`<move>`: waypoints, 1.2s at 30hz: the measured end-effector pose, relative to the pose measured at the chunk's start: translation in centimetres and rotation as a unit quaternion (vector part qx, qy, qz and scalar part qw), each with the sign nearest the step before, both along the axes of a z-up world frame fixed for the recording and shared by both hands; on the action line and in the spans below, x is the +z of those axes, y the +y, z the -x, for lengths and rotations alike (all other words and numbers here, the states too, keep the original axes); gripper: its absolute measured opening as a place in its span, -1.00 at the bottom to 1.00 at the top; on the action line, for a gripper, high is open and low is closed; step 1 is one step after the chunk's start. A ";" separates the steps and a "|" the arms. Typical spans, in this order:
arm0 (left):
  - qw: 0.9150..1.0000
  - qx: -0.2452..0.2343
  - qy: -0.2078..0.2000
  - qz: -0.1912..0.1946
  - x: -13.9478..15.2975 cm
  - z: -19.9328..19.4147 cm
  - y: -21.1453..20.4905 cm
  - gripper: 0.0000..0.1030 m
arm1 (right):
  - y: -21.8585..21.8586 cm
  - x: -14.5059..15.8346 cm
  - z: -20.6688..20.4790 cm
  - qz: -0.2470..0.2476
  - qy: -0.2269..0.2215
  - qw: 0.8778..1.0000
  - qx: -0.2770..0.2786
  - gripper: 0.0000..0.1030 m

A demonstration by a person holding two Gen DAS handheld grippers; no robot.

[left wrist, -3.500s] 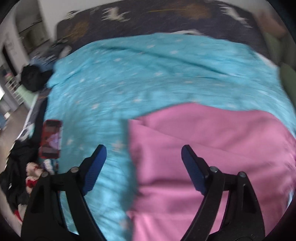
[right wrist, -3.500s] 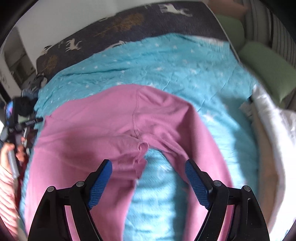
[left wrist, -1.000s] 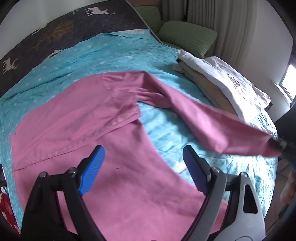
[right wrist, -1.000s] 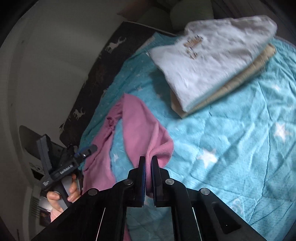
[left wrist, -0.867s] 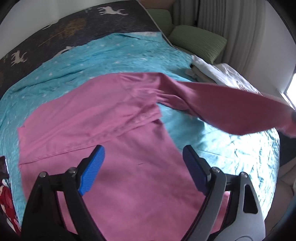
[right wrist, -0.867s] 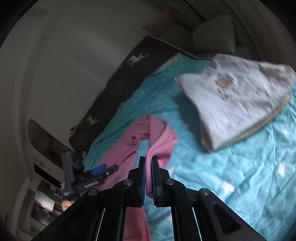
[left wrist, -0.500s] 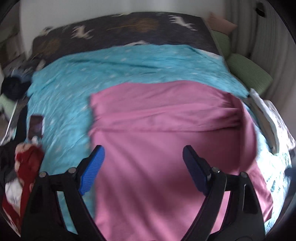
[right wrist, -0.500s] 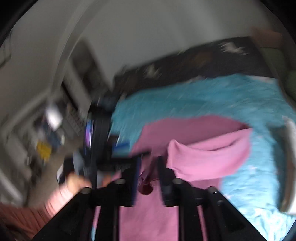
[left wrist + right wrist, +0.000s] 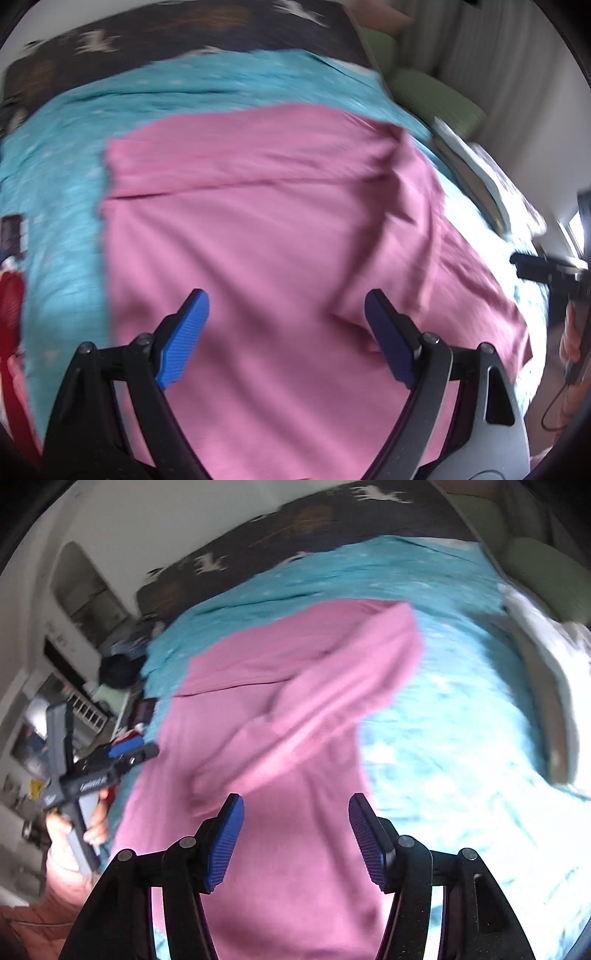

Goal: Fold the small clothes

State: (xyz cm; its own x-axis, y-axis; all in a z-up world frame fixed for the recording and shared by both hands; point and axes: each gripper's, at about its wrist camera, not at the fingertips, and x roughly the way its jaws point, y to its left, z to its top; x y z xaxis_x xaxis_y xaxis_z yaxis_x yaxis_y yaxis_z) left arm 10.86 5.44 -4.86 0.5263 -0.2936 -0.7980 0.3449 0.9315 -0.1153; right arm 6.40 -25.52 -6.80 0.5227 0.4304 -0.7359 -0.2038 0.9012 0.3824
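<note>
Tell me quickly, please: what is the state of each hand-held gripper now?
Left hand-held gripper: open, holding nothing, above the pink garment.
Right hand-held gripper: open, holding nothing.

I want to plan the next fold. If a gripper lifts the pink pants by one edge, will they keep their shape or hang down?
The pink pants would probably hang limp: the cloth already lies in soft creases on the blanket. They look thin, so likely light. One leg lies folded over the other and may slide off.
</note>
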 end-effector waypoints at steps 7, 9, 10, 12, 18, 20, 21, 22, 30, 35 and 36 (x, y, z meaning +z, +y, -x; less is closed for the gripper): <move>0.998 -0.040 0.039 -0.016 -1.9 -0.1 -2.9 0.42 | 0.0 0.4 1.7 -0.008 0.007 1.000 -0.012 0.29; 0.999 -0.031 0.030 -0.021 -1.6 0.3 -2.0 0.42 | -0.4 0.6 2.7 -0.001 0.003 1.000 -0.005 0.30; 0.999 -0.020 0.022 -0.028 -1.3 0.6 -1.2 0.42 | 0.0 0.5 2.8 0.004 0.003 1.000 0.001 0.30; 0.999 0.008 0.010 -0.038 -0.9 0.9 0.3 0.42 | 1.1 -0.1 2.5 0.014 0.005 1.000 0.018 0.30; 0.996 0.075 -0.006 -0.054 -0.5 1.7 4.3 0.42 | 9.3 -0.8 2.2 0.055 -0.026 0.992 0.113 0.06; 0.996 0.077 -0.005 -0.051 -0.5 2.0 4.6 0.42 | 11.4 -1.0 1.8 0.063 -0.031 0.989 0.131 -0.22; 0.996 0.076 -0.007 -0.050 -0.5 2.1 4.7 0.42 | 12.6 -1.3 1.5 0.070 -0.030 0.987 0.139 -0.27; 0.996 0.075 -0.009 -0.050 -0.5 2.2 4.7 0.42 | 13.3 -1.6 1.3 0.075 -0.028 0.987 0.142 -0.29; 0.998 0.060 -0.010 -0.026 -0.6 2.4 4.7 0.42 | 14.6 -4.0 0.0 0.132 -0.010 0.984 0.116 -0.86; 0.999 0.038 -0.002 -0.007 -1.0 2.1 3.4 0.42 | 10.4 -3.0 0.0 0.094 -0.009 0.995 0.042 -0.92; 1.000 0.031 0.000 -0.006 -1.2 2.0 2.9 0.42 | 9.3 -2.7 0.1 0.074 -0.008 0.997 0.034 -0.92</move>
State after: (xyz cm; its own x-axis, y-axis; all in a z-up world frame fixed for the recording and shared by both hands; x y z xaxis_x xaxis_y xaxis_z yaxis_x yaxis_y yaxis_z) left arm 8.82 8.29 -6.02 0.5424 -0.2517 -0.8015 0.2872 0.9521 -0.1047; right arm 6.28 -16.18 -9.46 0.5077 0.3521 -0.7863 -0.2716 0.9315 0.2418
